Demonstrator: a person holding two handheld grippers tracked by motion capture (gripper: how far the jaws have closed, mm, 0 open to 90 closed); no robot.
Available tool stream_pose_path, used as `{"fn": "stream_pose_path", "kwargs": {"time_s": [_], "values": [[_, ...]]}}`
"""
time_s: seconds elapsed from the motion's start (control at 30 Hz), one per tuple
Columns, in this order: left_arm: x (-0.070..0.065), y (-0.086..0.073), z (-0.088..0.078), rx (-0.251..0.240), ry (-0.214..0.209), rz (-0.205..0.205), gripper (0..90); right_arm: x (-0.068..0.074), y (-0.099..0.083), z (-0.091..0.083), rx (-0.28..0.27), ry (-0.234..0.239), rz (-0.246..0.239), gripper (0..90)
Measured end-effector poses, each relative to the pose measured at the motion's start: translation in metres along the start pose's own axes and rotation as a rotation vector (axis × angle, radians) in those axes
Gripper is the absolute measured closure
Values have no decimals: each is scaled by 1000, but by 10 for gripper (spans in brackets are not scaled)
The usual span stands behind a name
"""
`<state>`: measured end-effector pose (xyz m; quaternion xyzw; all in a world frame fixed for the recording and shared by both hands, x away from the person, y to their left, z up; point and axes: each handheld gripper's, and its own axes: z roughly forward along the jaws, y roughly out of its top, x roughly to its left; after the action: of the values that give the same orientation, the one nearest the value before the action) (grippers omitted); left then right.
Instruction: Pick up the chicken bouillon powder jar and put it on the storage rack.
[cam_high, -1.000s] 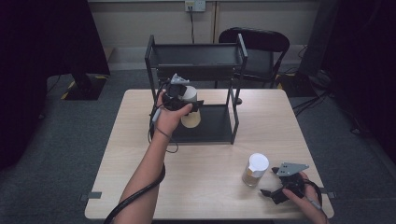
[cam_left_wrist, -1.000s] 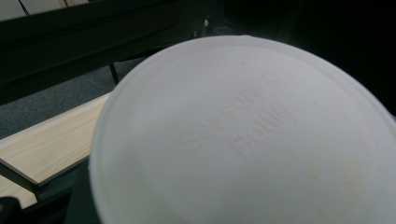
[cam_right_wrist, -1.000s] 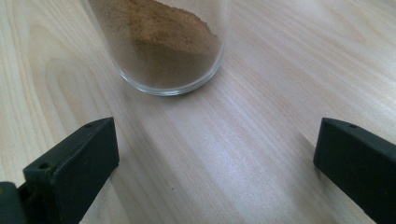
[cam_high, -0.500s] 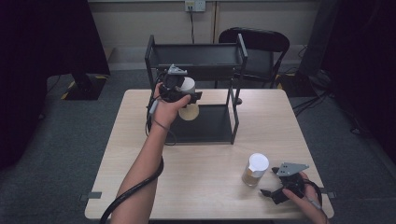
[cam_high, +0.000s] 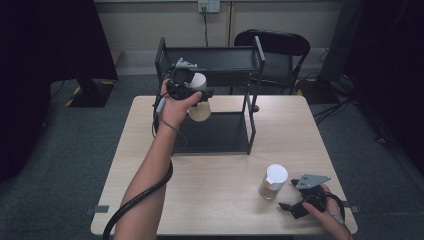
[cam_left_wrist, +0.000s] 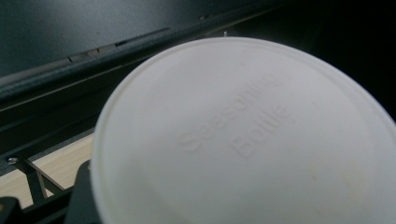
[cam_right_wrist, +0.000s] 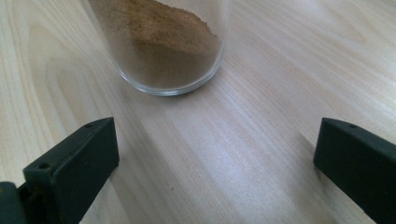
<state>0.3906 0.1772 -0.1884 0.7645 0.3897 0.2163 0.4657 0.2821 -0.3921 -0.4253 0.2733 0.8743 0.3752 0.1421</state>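
A seasoning bottle (cam_high: 200, 111) with a white lid (cam_left_wrist: 243, 140) and tan powder hangs tilted in front of the black two-tier rack (cam_high: 250, 107), its lid level with the top tray. My left gripper (cam_high: 196, 95) is shut on it, and the lid lies close up in the left gripper view. A second bottle (cam_high: 273, 182) of brown powder stands upright on the table near the front right. Just right of it rests my right gripper (cam_high: 294, 207), open; in the right gripper view the glass base (cam_right_wrist: 163, 51) stands beyond the gripper (cam_right_wrist: 215, 158), with bare wood between the jaws.
The wooden table (cam_high: 215, 200) carries the rack at its back middle. A black chair (cam_high: 280, 46) stands behind the rack. The rack's top tray (cam_high: 215, 55) and bottom shelf (cam_high: 220, 135) hold nothing I can see. A cable trails from the left hand along the forearm.
The left hand has risen with the bottle, from the lower shelf's height to the level of the top tray. The right gripper has kept still.
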Motion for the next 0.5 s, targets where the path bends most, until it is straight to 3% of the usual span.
{"fn": "stream_pose_path", "kwargs": {"time_s": [0.5], "values": [[-1, 26, -14, 4, 0, 10, 358, 0, 0, 0, 0, 0, 0, 0]]}}
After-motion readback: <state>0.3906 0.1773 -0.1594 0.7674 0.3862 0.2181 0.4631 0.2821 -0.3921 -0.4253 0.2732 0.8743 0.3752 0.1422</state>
